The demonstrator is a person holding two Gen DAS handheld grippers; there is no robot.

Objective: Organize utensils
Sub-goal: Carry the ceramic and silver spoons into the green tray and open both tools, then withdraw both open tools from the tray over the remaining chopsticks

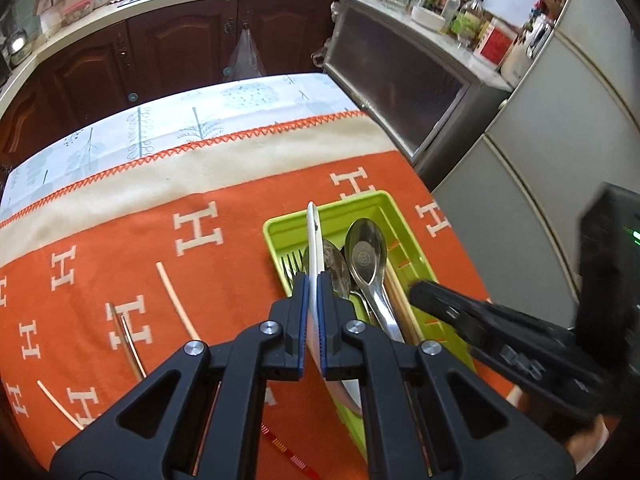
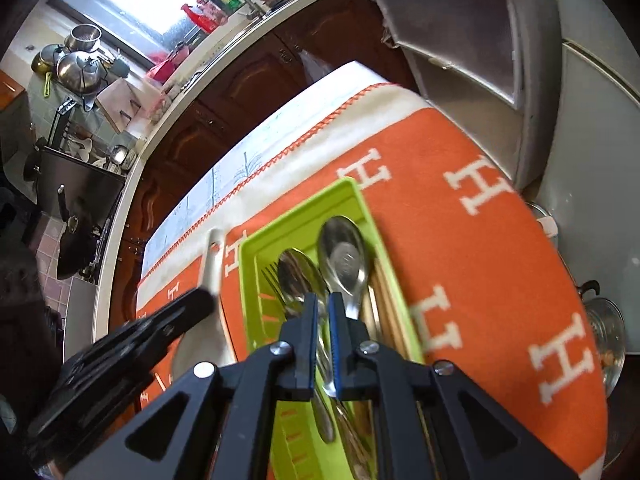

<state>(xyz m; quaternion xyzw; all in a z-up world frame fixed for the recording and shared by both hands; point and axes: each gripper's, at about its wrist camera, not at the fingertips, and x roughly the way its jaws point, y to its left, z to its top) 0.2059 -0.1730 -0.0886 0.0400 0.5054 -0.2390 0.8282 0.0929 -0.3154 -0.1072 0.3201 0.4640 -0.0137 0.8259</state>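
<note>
Thin white spoon (image 1: 313, 236) — ribbed green tray (image 1: 280, 226)

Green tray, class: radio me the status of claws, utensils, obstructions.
Left claw shut on white spoon, above green tray. Right claw nearly shut, empty, over tray. Chopsticks loose on cloth. No obstruction.

One green tray (image 1: 280, 229) sits at about 3 o'clock on the cloth. Inside it — two metal spoons (image 1: 366, 258), one fork (image 1: 291, 266) and some wooden chopsticks (image 1: 402, 308), too bunched to count. One white spoon (image 1: 314, 236) is up in the air. Loose sticks (image 1: 172, 298) lie at 9 o'clock — about four.
</note>
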